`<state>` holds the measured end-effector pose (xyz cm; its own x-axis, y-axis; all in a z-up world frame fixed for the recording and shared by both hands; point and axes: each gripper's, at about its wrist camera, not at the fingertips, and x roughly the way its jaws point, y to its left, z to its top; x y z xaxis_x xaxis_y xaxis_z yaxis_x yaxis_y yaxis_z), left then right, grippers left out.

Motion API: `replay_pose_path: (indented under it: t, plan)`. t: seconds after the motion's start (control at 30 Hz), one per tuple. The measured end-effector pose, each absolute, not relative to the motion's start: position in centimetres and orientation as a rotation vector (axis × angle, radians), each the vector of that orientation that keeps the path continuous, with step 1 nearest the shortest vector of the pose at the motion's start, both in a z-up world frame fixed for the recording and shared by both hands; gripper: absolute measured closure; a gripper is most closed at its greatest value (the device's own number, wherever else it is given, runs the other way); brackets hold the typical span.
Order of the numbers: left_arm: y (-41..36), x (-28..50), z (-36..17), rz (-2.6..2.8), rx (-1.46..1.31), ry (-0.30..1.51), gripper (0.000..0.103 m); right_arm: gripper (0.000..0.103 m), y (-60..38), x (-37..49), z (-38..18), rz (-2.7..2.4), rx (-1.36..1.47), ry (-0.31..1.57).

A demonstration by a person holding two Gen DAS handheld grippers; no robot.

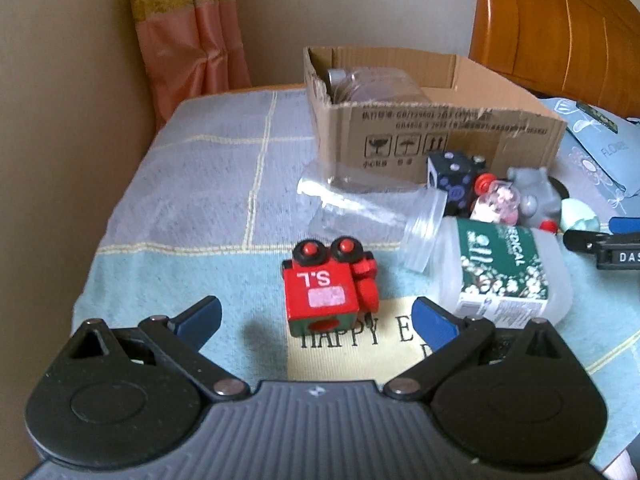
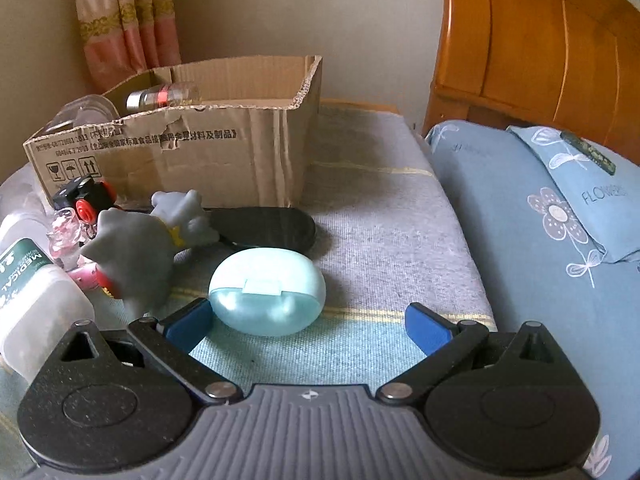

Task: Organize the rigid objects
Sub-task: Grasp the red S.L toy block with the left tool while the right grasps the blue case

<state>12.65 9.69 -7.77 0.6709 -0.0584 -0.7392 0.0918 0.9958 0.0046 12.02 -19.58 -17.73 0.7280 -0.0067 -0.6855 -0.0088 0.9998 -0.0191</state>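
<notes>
Both grippers are held wide open: left gripper [image 1: 316, 318] just behind the red toy train [image 1: 326, 286], right gripper [image 2: 308, 322] beside the mint oval case [image 2: 267, 291]. Bare cloth [image 1: 192, 200] is seen left of the cardboard box [image 1: 436, 136].

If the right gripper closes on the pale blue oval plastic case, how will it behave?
The pale blue oval plastic case looks smooth and rounded, so it may slip or rock. It seems rigid, probably light. Its front clasp might pop open.
</notes>
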Motion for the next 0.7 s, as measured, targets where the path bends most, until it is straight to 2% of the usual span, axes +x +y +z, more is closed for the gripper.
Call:
replay_pose_path:
  t: [0.1, 0.57, 0.7]
  plan:
    - [9.9, 13.0, -8.8, -0.084, 0.019, 0.863, 0.001, 0.000, -19.5, 11.9, -17.7, -0.010, -0.016, 0.752]
    - [9.4, 14.0, -9.4, -0.012, 0.004, 0.794, 0.001, 0.000, -19.2, 11.9, -17.8, -0.028, -0.012, 0.751]
    - [9.4, 14.0, -9.3, -0.019, -0.004, 0.792, 0.007, 0.000, -19.3, 11.9, -17.7, -0.025, -0.013, 0.751]
